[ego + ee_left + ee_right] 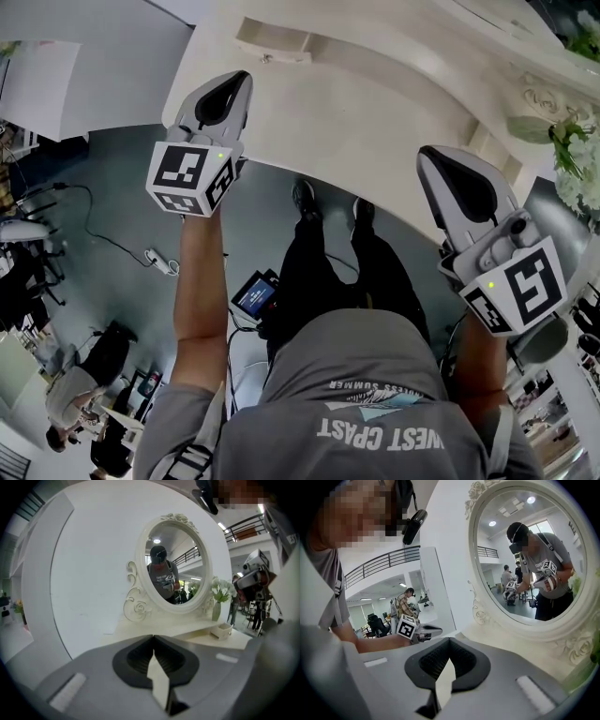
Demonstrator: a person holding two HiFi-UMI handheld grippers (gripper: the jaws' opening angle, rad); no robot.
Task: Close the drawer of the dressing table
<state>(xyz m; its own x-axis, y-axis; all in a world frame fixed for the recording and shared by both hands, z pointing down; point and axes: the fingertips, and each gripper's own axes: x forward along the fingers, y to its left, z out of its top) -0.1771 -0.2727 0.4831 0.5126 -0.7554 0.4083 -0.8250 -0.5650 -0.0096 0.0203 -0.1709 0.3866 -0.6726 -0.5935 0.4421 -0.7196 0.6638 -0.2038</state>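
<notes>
Jutting part-way out of a low tier on the table top, the drawer sits towards the table's back, below the mirror and beside the vase of white flowers.

Both grippers hover over the table's front edge, well short of the drawer. The left gripper has its jaws pressed together with nothing between them. The right gripper is likewise closed and empty.

The only readable writing is "WEST COAST" on the person's grey shirt, with a smaller line above it too small to read. Each gripper's cube shows black-and-white square markers.

The table is cream with carved roses around the mirror. Below the table is a grey floor with a cable and a power strip. A white wall panel stands behind the table, and people work at desks further off.
</notes>
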